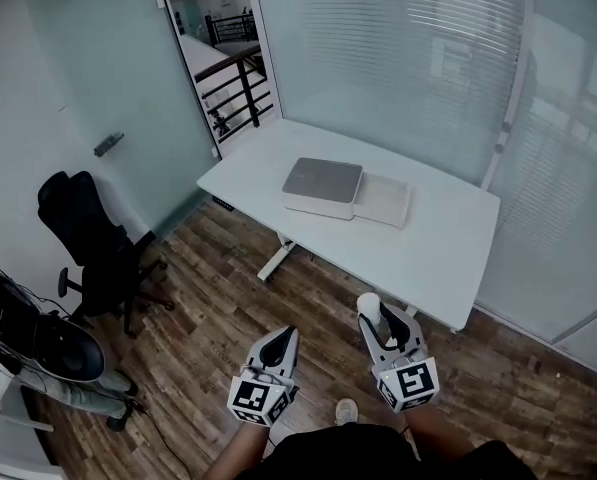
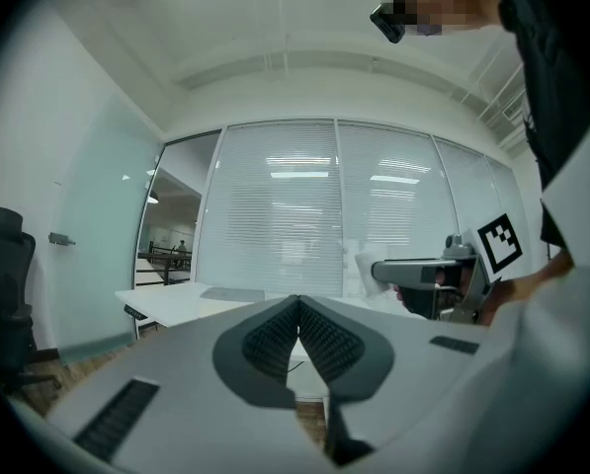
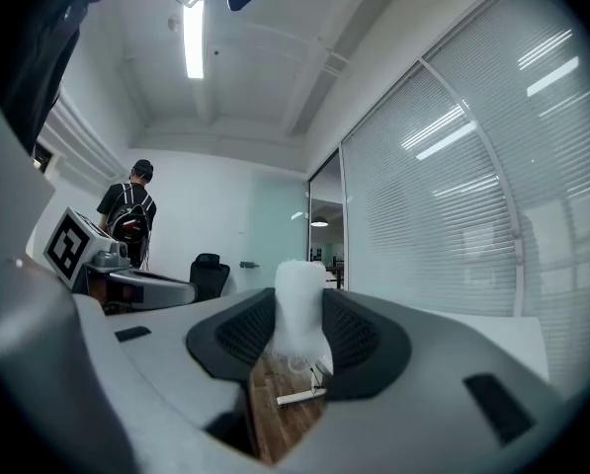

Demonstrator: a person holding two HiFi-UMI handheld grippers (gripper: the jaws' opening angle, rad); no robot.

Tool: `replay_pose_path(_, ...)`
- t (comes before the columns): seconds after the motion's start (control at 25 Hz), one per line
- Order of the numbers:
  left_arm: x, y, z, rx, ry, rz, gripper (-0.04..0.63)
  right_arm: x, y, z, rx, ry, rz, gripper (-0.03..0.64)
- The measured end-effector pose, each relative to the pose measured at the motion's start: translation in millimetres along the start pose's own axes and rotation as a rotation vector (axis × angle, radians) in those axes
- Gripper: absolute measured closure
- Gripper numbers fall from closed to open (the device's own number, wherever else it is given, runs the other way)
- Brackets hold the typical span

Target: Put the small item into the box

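A flat grey-lidded box (image 1: 322,187) lies on the white table (image 1: 448,258), with a paler open tray part (image 1: 384,200) beside it on the right. My right gripper (image 1: 375,318) is held over the wooden floor, short of the table's near edge, shut on a small white foam-like item (image 3: 299,309) that stands up between its pads (image 3: 349,336). That white item (image 1: 368,306) sticks out past the fingertips in the head view. My left gripper (image 1: 281,346) hangs to the left of it, shut and holding nothing, its pads (image 2: 326,341) meeting at the tip.
A black office chair (image 1: 93,250) stands at the left on the wood floor (image 1: 208,318). Glass walls with blinds (image 1: 398,58) run behind the table. A second person with a backpack (image 3: 128,220) stands far off in the right gripper view.
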State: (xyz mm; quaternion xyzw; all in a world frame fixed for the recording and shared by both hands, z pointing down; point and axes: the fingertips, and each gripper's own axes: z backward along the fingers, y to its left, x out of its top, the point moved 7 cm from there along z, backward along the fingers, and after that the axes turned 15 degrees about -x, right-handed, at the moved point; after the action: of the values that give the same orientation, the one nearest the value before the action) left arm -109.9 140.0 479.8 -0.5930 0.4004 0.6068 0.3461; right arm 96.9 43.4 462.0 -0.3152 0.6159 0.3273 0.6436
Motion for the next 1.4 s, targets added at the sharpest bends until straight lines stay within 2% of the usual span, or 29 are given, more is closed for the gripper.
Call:
replay_pose_path(0.16,-0.4,14.9,-34.7,-0.008,0.024,-0.011,0.584,-3.6,-20.9,-27.0,-0.004,0.005,-0.005,0.460)
replay_pose_path(0.36,11.9,28.8,-70.2,-0.017,-0.033,-0.022,0.584,-4.0,-43.9,-54.7,0.001,0.005,-0.037,0.460)
replay_pose_path(0.72,-3.1,64.0,-102.3,-0.012,-0.013,0.019,0.584,-10.0,-61.4,-97.4,-0.020,0.015,-0.012,0.460)
replay_pose_path(1.08,1.6,131.6,-167.9,-0.085,-0.013,0.034,0.584,-5.4,-68.7,-175.2,-0.078,0.009,0.043,0.460)
replay_pose_path(1.24,2.6,166.4,-197.9,-0.131,-0.001,0.028,0.584,-4.0,-72.4,-213.8,-0.093,-0.002,0.026,0.460)
replay_pose_path(1.4,8.8,202.0,-223.5,-0.192,0.010,0.014,0.584,-5.8,-78.7,-250.0,-0.150,0.005,0.039,0.460)
